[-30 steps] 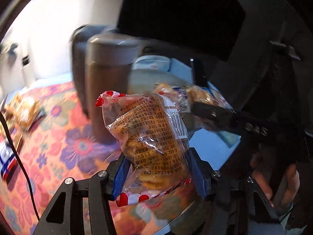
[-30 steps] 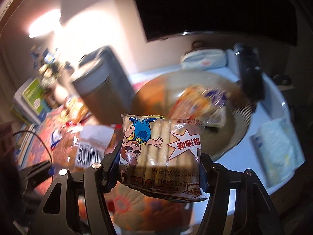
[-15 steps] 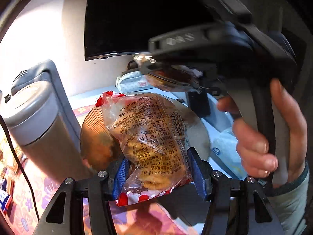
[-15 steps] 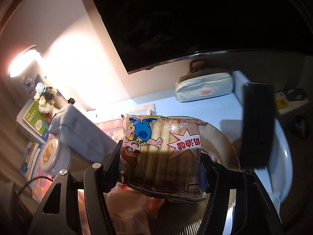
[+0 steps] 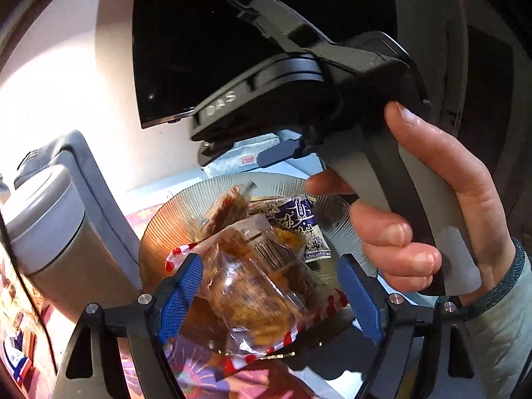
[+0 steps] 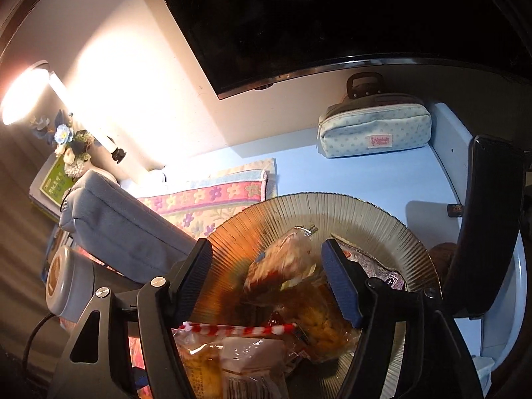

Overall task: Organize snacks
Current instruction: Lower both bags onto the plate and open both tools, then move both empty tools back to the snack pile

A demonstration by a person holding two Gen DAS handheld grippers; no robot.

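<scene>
A ribbed glass plate (image 5: 166, 229) (image 6: 365, 219) holds several snack packets. In the left wrist view my left gripper (image 5: 269, 296) is open over the plate; the clear cookie packet with red-white edges (image 5: 262, 286) lies loose between its fingers, on the pile. A purple-white packet (image 5: 299, 219) lies behind it. In the right wrist view my right gripper (image 6: 269, 282) is open above the plate; the wafer packet (image 6: 282, 262) drops, blurred, onto the pile. The cookie packet (image 6: 232, 355) shows at the bottom. The right gripper's body and my hand (image 5: 415, 232) hang above the plate in the left wrist view.
A grey tumbler (image 5: 46, 232) (image 6: 66, 282) and a grey pouch (image 6: 123, 229) stand left of the plate. A dotted pencil case (image 6: 372, 133) lies at the back under a dark screen (image 6: 332, 16). A black upright object (image 6: 488, 226) stands right. A floral cloth (image 6: 206, 199) covers the blue desk.
Both grippers have opened over the plate. The cookie packet and the wafer packet have left the fingers and dropped onto the pile. Both grippers have moved lower and closer to the plate.
</scene>
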